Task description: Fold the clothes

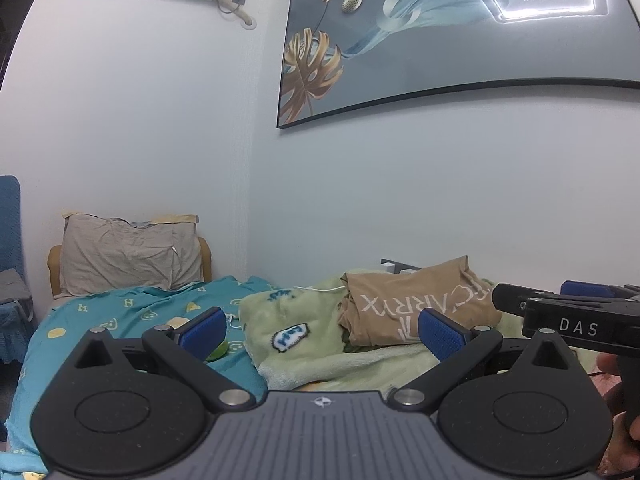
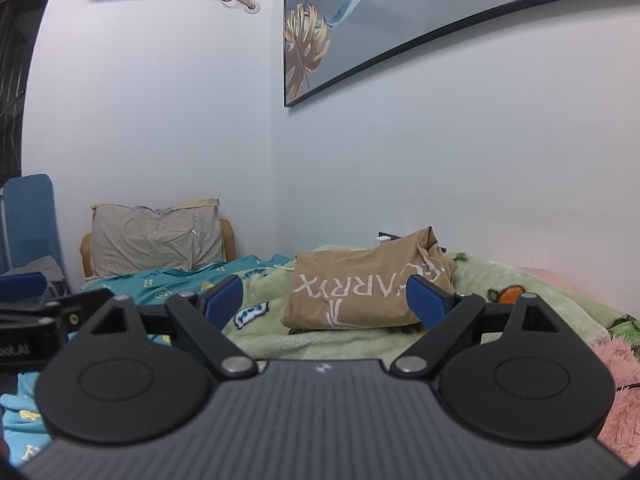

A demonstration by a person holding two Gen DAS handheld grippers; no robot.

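Left wrist view: left tongs (image 1: 320, 330) gape empty; the tan printed cotton garment (image 1: 416, 308) lies bunched on the pale green fleece blanket (image 1: 312, 352), seemingly unfolded. Right wrist view: right tongs (image 2: 326, 300) also spread, empty, short of it.

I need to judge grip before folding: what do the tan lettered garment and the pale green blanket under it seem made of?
Tan garment with white lettering: looks like thin, smooth woven or jersey fabric, matte; it holds sharp creases and soft folds. Pale green blanket with cartoon patches: probably plush fleece; the surface looks fuzzy and its edges thick and rounded.
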